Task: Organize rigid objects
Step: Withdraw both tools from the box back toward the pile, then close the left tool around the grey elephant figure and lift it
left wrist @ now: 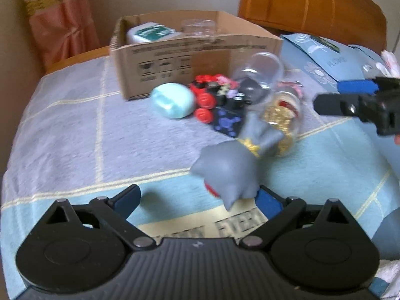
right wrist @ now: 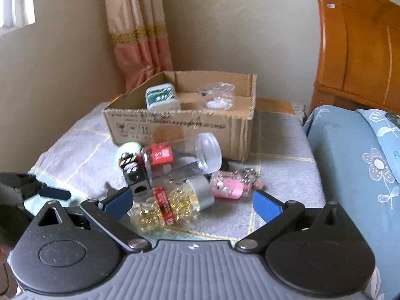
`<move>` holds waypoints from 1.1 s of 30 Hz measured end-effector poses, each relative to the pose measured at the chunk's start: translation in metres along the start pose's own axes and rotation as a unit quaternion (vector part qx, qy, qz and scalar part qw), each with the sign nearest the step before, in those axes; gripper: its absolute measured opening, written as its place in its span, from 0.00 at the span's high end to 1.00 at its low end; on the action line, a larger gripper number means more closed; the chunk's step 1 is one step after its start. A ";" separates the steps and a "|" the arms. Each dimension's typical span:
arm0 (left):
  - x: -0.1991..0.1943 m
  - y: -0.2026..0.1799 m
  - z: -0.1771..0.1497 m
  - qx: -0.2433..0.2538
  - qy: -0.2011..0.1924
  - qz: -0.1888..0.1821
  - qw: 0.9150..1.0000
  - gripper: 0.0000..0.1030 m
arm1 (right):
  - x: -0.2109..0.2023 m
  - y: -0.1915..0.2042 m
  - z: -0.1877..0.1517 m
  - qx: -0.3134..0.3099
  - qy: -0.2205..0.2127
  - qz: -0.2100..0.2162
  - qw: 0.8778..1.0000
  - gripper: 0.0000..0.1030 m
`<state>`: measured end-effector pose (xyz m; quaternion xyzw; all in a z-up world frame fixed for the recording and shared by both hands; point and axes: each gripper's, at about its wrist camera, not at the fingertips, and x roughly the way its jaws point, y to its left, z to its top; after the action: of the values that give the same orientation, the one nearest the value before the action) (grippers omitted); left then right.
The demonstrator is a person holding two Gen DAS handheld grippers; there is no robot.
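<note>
My left gripper (left wrist: 197, 200) is open low over the bed cover. A grey toy figure (left wrist: 230, 170) with a yellow band lies just ahead, against the right finger (left wrist: 270, 203). Beyond it is a pile: a bottle of gold capsules (left wrist: 282, 117), a clear jar (left wrist: 262, 75), a black cube (left wrist: 227, 122), a red toy (left wrist: 205, 97) and a mint oval case (left wrist: 172, 103). My right gripper (right wrist: 192, 202) is open too, with the capsule bottle (right wrist: 170, 205) lying between its fingers, nearer the left one. A pink charm (right wrist: 230, 185) and the clear jar (right wrist: 180, 157) lie just past it.
An open cardboard box (right wrist: 180, 122) stands behind the pile and holds a white-and-green container (right wrist: 161, 97) and a clear tub (right wrist: 217, 95). A blue pillow (right wrist: 350, 155) and a wooden headboard (right wrist: 355, 50) are at the right. A curtain (right wrist: 140, 37) hangs behind.
</note>
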<state>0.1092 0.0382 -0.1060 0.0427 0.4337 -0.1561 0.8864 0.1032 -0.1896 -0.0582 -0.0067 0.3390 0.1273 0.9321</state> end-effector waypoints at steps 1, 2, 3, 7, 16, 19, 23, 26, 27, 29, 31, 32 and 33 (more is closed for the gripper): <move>-0.001 0.004 -0.002 -0.005 0.000 0.002 1.000 0.05 | 0.002 0.001 -0.002 -0.004 0.003 0.002 1.000 0.00; -0.002 0.009 -0.004 -0.012 0.001 0.006 1.000 0.05 | 0.003 0.002 -0.003 -0.007 0.006 0.003 1.000 0.00; -0.002 0.013 -0.005 -0.017 0.002 0.011 1.000 0.05 | 0.005 0.003 -0.005 -0.010 0.008 0.004 1.000 0.00; -0.003 0.027 -0.008 -0.031 0.000 0.029 0.999 0.05 | 0.011 0.006 -0.009 -0.031 0.016 0.009 0.999 0.00; -0.014 0.015 -0.014 0.012 0.006 -0.009 1.000 0.05 | 0.014 0.005 -0.011 -0.066 0.020 0.004 0.998 0.00; -0.017 -0.001 -0.013 0.029 -0.002 -0.044 0.999 0.05 | 0.016 0.000 -0.013 -0.059 0.023 -0.003 0.998 0.00; -0.006 -0.027 -0.008 0.065 0.001 -0.049 0.997 0.05 | 0.019 -0.011 -0.018 -0.042 0.026 -0.005 0.999 0.00; 0.003 -0.039 -0.008 0.084 -0.014 -0.030 0.996 0.03 | 0.018 -0.017 -0.022 -0.040 0.028 -0.007 0.999 0.00; 0.006 -0.042 -0.007 0.082 -0.022 -0.025 0.996 0.03 | 0.018 -0.019 -0.023 -0.041 0.029 -0.008 0.999 0.00; 0.010 -0.043 -0.003 0.067 -0.020 -0.029 0.997 0.03 | 0.018 -0.023 -0.026 -0.044 0.031 -0.005 0.999 0.00; 0.012 -0.045 0.001 0.059 -0.020 -0.030 0.998 0.03 | 0.020 -0.026 -0.029 -0.052 0.035 -0.002 0.998 0.00; 0.013 -0.046 0.002 0.060 -0.021 -0.031 0.997 0.03 | 0.022 -0.028 -0.031 -0.060 0.039 -0.001 0.997 0.00; 0.013 -0.048 0.003 0.061 -0.022 -0.028 0.997 0.03 | 0.024 -0.028 -0.033 -0.073 0.045 0.001 0.996 0.00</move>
<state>0.1041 -0.0106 -0.1114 0.0809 0.4044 -0.2082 0.8869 0.1066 -0.2150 -0.1010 -0.0802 0.3704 0.1524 0.9127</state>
